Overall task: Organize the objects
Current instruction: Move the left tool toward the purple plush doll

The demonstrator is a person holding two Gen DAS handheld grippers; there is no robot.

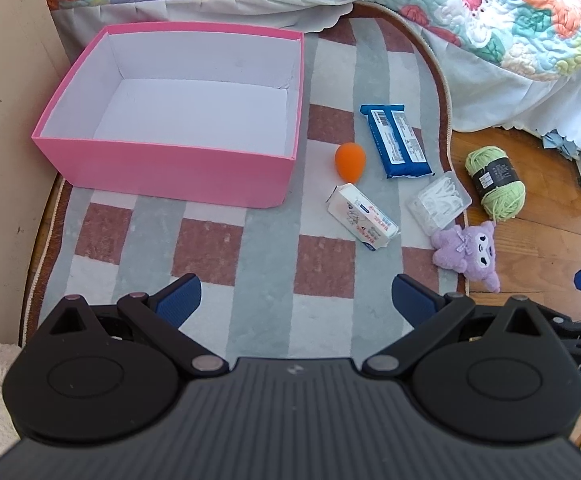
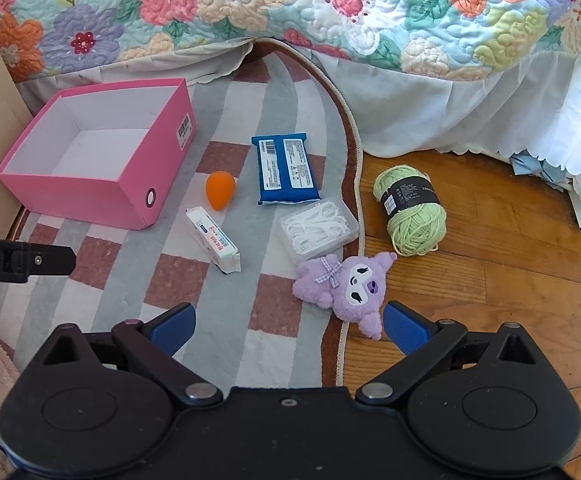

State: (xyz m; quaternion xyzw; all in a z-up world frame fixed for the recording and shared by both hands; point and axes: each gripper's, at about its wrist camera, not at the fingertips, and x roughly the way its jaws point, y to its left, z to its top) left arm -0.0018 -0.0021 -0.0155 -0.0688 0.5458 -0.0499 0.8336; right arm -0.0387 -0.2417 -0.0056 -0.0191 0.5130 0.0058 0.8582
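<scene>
An empty pink box (image 1: pixel 162 168) (image 2: pixel 90 200) stands at the left on a checked rug (image 1: pixel 218 240) (image 2: pixel 170 280). To its right lie an orange egg-shaped sponge (image 1: pixel 349 162) (image 2: pixel 220 189), a blue packet (image 1: pixel 396 141) (image 2: pixel 286 168), a white tissue pack (image 1: pixel 362 216) (image 2: pixel 214 245) and a clear box of floss picks (image 1: pixel 438 202) (image 2: pixel 317 229). A purple plush (image 1: pixel 466 250) (image 2: pixel 348 284) lies at the rug's edge, a green yarn ball (image 1: pixel 494 182) (image 2: pixel 410 210) on the wooden floor. My left gripper (image 1: pixel 296 300) hovers open over bare rug. My right gripper (image 2: pixel 288 326) hangs open, just short of the plush.
A bed with a floral quilt (image 2: pixel 290 12) and white skirt (image 2: pixel 470 112) closes off the back. A beige panel (image 1: pixel 6 120) stands at the left beside the box. Wooden floor (image 2: pixel 510 280) spreads to the right, with some clutter under the bed skirt.
</scene>
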